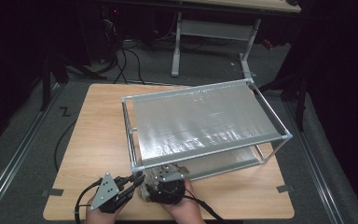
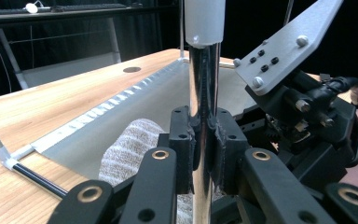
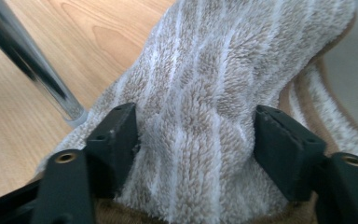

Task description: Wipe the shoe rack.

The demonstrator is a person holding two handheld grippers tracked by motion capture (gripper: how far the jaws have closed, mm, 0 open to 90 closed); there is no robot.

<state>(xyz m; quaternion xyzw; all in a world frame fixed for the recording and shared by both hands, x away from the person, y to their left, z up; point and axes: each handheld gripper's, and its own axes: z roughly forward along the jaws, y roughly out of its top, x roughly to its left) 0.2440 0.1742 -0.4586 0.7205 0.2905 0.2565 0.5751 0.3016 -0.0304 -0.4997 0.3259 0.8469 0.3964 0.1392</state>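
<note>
High view: wooden table [image 1: 98,135] on grey carpet [image 1: 23,140], dark room.

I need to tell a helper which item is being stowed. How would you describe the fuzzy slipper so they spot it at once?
Find the two-tier metal rack on the wooden table. At its near front corner post, by the right hand-held gripper, lies the slipper. It is the one soft, fluffy thing there, beige with pale stripes.

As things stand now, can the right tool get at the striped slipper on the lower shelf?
Probably yes. The right tool already has its jaws on both sides of the striped slipper, with nothing between. The left tool is shut on the chrome post beside it, out of the way.
</note>
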